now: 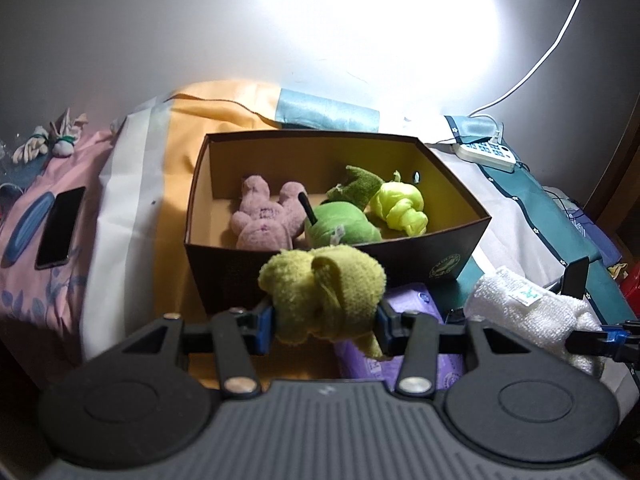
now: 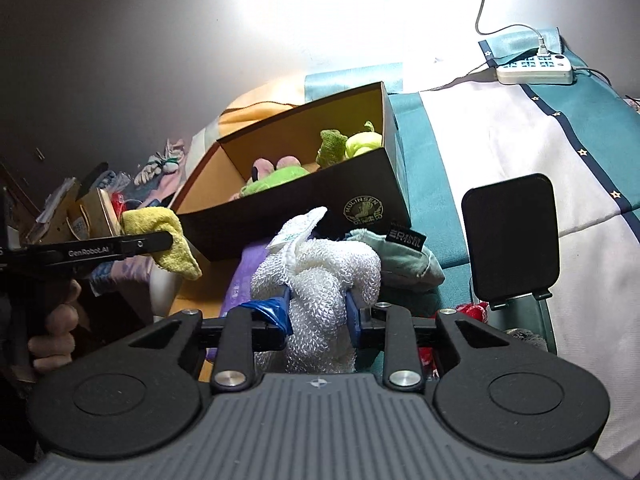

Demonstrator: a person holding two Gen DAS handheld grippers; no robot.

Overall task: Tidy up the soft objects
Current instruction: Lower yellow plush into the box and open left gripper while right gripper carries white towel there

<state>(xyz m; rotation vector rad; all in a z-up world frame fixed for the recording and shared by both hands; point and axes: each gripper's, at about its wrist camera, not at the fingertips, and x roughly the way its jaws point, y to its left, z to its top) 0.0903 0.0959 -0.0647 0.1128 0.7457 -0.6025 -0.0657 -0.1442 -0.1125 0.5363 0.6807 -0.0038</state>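
olive-green fuzzy terry cloth bundle (image 1: 324,296): matt, nappy pile
white open-weave knitted cloth (image 2: 320,276): rough, netted loops
dark brown cardboard box (image 1: 224,276): matt outside, plain tan board inside
mauve plush toy (image 1: 264,216): fleecy, soft
lime-yellow knotted fabric (image 1: 400,206): smooth, satiny sheen
black slab phone (image 1: 60,226): glossy glass
purple wrapped packet (image 1: 416,356): slick printed film
white power strip (image 2: 536,68): smooth hard plastic

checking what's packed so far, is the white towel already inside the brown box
No, the white towel is clamped in the right gripper outside and in front of the brown box, which holds only plush toys.
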